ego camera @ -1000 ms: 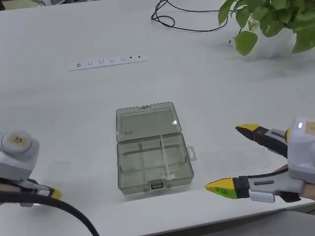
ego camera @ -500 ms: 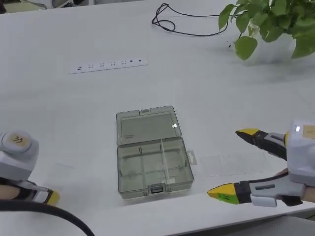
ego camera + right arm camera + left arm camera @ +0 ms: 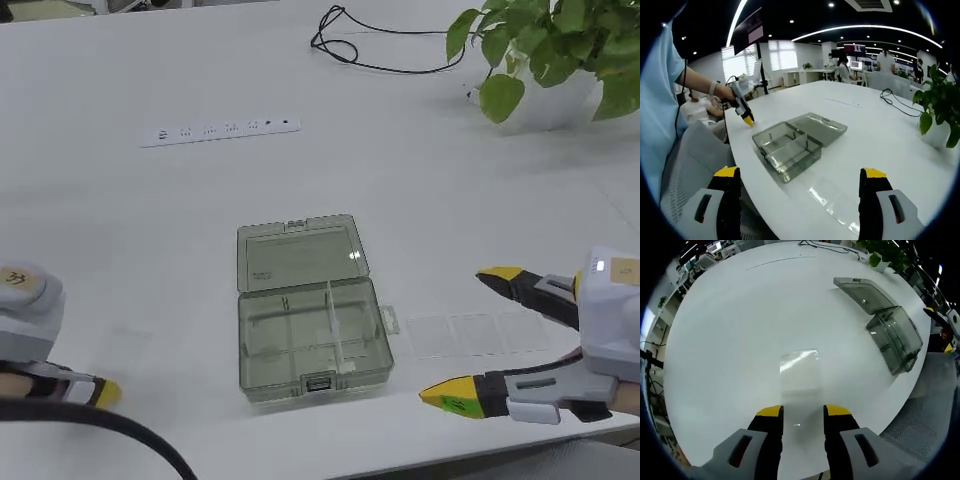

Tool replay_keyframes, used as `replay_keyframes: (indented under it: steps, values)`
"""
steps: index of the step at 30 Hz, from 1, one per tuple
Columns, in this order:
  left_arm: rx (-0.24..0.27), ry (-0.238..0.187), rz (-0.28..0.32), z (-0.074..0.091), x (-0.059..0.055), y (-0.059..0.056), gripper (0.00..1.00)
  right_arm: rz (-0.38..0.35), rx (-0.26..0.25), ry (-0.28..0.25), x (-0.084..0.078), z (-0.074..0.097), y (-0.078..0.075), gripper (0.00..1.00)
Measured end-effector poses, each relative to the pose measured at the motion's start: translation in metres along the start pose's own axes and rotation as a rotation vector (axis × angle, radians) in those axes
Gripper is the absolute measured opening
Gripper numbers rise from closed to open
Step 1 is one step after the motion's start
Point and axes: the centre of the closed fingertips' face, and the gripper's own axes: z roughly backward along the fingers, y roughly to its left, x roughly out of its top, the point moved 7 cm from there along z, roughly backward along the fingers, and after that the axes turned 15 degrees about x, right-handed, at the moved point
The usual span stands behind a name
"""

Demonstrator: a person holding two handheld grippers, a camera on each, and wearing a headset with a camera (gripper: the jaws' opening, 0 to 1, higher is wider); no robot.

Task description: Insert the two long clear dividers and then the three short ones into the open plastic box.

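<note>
Head view: open grey-tinted clear plastic box point(image 3: 275, 382) at frame centre; right gripper point(image 3: 455, 335) fingers spread wide; left gripper point(image 3: 804, 411) fingers parted, empty.

right gripper point(image 3: 800, 173): your jaws stand spread wide.
box point(image 3: 790, 146): open, ahead between your jaws.
clear dividers point(image 3: 836, 202): flat, just beside the box.

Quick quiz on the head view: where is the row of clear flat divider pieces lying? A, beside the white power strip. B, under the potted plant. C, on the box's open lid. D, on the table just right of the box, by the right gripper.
D: the row of clear flat divider pieces lies on the white table just right of the smoky clear plastic box, close by the open right gripper.
</note>
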Motion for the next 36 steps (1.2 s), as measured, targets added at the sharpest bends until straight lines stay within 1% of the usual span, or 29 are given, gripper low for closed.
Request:
replay_keyframes:
  steps: [2,4,6,7,9,10,11,17,21,25,29,31,33,36]
  values:
    - [-0.036,-0.025,0.068,0.002,0.002,-0.002,0.3,-0.003,0.002,0.012,-0.001,-0.001,0.0,0.99]
    - [-0.049,-0.036,0.1,0.004,0.003,-0.002,0.3,-0.004,0.002,0.012,-0.002,-0.002,0.001,0.99]
    - [-0.071,-0.063,0.132,0.006,0.006,-0.004,0.3,-0.007,0.005,0.017,-0.002,-0.004,0.0,0.99]
    - [-0.102,-0.081,0.167,0.008,0.008,-0.008,0.3,-0.01,0.006,0.016,-0.002,-0.004,0.0,0.99]
    - [-0.143,-0.097,0.225,0.01,0.01,-0.012,0.3,-0.012,0.009,0.019,-0.001,-0.006,0.0,0.99]
    - [-0.156,-0.11,0.249,0.011,0.011,-0.013,0.3,-0.012,0.009,0.02,-0.001,-0.006,-0.001,0.99]
    - [-0.168,-0.123,0.258,0.012,0.012,-0.015,0.3,-0.013,0.01,0.023,-0.001,-0.007,-0.001,0.99]
    - [-0.217,-0.169,0.276,0.022,0.018,-0.031,0.3,-0.027,0.007,0.03,0.0,-0.008,-0.004,0.98]
    - [-0.239,-0.2,0.278,0.027,0.024,-0.04,0.3,-0.041,0.001,0.028,-0.001,-0.008,-0.007,0.97]
    - [-0.271,-0.24,0.281,0.037,0.032,-0.052,0.3,-0.055,0.001,0.022,-0.001,-0.01,-0.009,0.97]
    - [-0.292,-0.282,0.264,0.047,0.041,-0.066,0.3,-0.073,-0.002,0.019,0.001,-0.012,-0.01,0.96]
    - [-0.319,-0.303,0.272,0.051,0.045,-0.074,0.3,-0.097,-0.012,0.018,0.001,-0.013,-0.013,0.95]
    - [-0.331,-0.312,0.271,0.054,0.048,-0.081,0.3,-0.106,-0.018,0.005,0.002,-0.013,-0.014,0.95]
    - [-0.355,-0.326,0.266,0.056,0.052,-0.092,0.3,-0.123,-0.024,0.0,0.003,-0.014,-0.015,0.95]
